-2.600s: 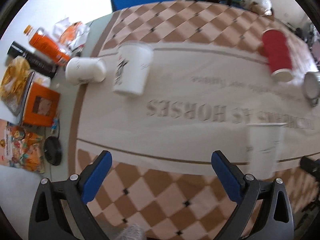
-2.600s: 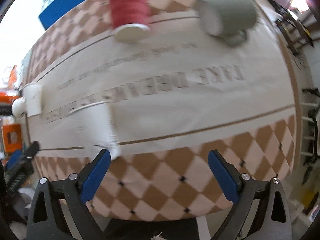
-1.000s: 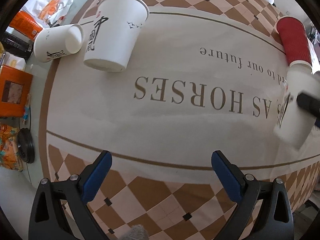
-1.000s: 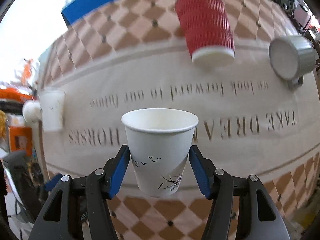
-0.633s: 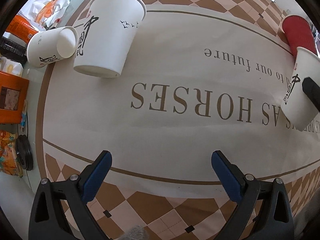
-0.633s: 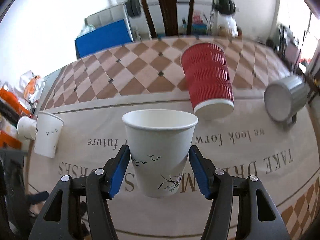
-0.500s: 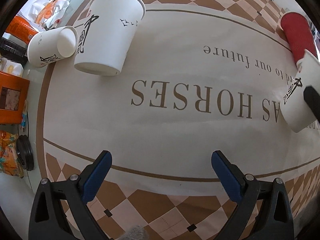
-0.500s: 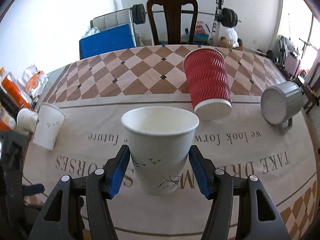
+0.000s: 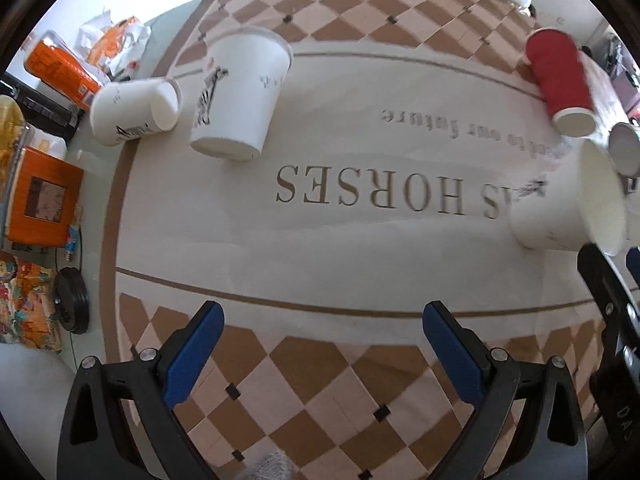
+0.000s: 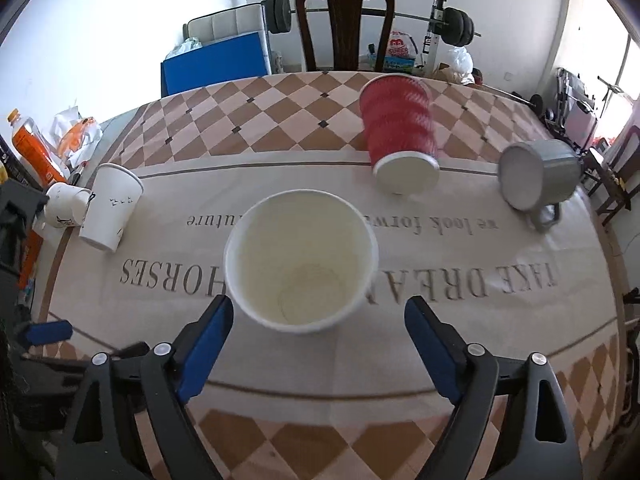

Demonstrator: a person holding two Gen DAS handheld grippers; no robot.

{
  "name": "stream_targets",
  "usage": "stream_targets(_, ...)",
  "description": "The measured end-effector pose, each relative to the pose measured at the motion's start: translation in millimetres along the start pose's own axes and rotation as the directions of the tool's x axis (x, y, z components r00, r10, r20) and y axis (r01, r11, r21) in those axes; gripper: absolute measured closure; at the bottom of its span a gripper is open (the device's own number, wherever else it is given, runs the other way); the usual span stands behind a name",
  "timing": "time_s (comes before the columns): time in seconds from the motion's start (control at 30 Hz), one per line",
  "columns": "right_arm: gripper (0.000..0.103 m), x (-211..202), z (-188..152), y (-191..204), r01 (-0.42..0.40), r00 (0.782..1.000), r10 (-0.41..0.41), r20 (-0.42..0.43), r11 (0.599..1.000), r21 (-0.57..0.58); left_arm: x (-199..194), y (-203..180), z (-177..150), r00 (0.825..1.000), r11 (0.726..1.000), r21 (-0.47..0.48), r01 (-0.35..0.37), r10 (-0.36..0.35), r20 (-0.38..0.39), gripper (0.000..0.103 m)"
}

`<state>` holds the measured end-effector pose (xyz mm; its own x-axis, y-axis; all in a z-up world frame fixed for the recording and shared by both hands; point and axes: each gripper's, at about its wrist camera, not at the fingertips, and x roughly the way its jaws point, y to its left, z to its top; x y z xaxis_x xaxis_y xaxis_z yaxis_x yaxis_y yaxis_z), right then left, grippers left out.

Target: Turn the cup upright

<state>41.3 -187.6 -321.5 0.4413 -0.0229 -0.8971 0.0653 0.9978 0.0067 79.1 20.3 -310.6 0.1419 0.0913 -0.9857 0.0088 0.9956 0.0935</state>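
White cup [image 10: 301, 264] stands upright between the spread, empty right gripper [image 10: 316, 332] fingers

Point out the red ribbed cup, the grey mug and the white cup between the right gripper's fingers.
red ribbed cup [image 10: 398, 124]: right wrist view, on its ribbed side wall.
grey mug [image 10: 560, 168]: right wrist view, on its grey outer wall.
white cup [image 10: 300, 256]: right wrist view, on its inner wall.

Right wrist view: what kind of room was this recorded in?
Most likely a room in a home, part dining area, part home gym: a dining table under a checkered cloth, a wooden chair behind it, and a barbell rack against the wall.
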Motion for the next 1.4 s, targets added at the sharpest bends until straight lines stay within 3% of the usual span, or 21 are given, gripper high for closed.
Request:
stream_targets(0.17, 0.000, -41, -2, -13, 0.050, 0.999, -0.049, -0.021, 0.998, 0.034, -58, -8, -9, 0.997, 0.999, 0.038, 0.021, -0.024, 0.070, 0.001)
stream_targets(0.53, 0.000, -180, 17, -41, 0.148, 0.989, -0.144, -0.038, 0.981, 0.127, -194, -18, -28, 0.964, 0.991, 0.106, 0.081, -0.105, 0.246, 0.001)
stream_targets(0.67, 0.000, -229, 22, -46, 0.177, 0.984, -0.174, -0.036, 0.974, 0.140, -235, -18, -37, 0.947, 0.993, 0.095, 0.075, -0.101, 0.305, 0.001)
stream_targets(0.83, 0.000, -276, 31, -52, 0.153, 0.988, -0.153, -0.008, 0.977, 0.152, -280, -16, -44, 0.926, 0.995, 0.070, 0.070, -0.091, 0.365, 0.001)
stream_targets(1.07, 0.000, -316, 41, -49, 0.117, 0.993, -0.121, 0.019, 0.986, 0.119, -309, -9, -53, 0.922, 0.995, 0.024, 0.097, -0.099, 0.375, 0.001)
stream_targets(1.4, 0.000, -338, 44, -42, 0.091, 0.995, -0.093, 0.023, 0.993, 0.070, -320, -8, -67, 0.928, 0.996, -0.005, 0.084, -0.076, 0.365, 0.001)
